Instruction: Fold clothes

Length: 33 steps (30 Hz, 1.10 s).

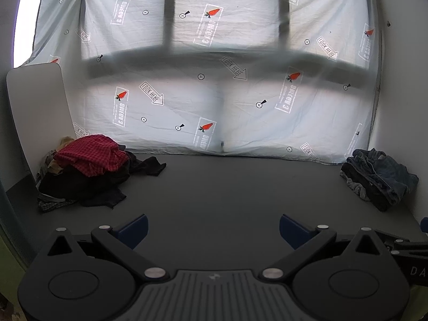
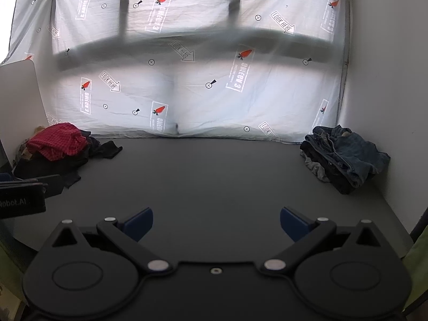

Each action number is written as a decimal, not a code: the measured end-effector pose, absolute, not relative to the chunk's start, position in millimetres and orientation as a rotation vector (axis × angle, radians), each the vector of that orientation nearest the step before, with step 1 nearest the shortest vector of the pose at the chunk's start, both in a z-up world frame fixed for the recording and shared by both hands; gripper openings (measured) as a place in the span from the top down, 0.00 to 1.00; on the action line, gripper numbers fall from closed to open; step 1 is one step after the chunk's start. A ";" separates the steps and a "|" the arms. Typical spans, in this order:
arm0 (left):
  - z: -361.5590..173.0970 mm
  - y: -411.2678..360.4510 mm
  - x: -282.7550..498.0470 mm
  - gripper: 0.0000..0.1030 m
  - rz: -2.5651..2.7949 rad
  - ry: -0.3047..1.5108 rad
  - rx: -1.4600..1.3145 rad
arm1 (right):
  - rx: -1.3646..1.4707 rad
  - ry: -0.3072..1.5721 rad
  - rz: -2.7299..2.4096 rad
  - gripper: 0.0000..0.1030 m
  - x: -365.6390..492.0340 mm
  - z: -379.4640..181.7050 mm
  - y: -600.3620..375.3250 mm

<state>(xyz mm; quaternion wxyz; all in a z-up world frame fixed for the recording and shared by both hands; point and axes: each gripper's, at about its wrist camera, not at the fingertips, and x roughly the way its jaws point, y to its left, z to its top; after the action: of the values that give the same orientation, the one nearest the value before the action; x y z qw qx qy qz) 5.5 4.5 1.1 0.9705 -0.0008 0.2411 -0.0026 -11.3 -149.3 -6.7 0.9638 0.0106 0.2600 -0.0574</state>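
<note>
Across the dark table [image 1: 214, 187], unfolded clothes [image 1: 88, 171] are heaped at its far-left corner, a folded stack [image 2: 345, 157] far-right. Left gripper [image 1: 212, 230] and right gripper [image 2: 216, 224] gape wide, empty: pick one top garment, pinching a single layer.

i see daylight coming through the printed sheet [image 1: 227, 101] at the back, with window bars showing as soft dark shadows across it. the tabletop [image 1: 227, 187] sits dim and flat grey beneath. the upper left corner is blown out white. both fisheye views bend straight lines and go dark at the corners.
</note>
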 end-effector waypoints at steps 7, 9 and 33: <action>1.1 6.0 7.4 0.00 -0.006 0.487 -0.001 | 0.021 0.524 -0.120 0.00 -10.9 -7.5 -148.2; 0.2 5.9 5.8 0.00 -0.004 0.485 0.000 | 0.022 0.522 -0.120 0.00 -11.1 -7.8 -147.9; -2.0 3.9 3.4 0.00 -0.003 0.488 -0.003 | 0.019 0.518 -0.114 0.00 -10.4 -7.4 -149.1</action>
<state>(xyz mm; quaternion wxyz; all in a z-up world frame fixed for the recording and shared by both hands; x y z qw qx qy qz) 3.4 3.9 -2.0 0.9703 -0.0014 0.2418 -0.0015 -10.4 -149.1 -7.4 0.9650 0.0093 0.2560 -0.0562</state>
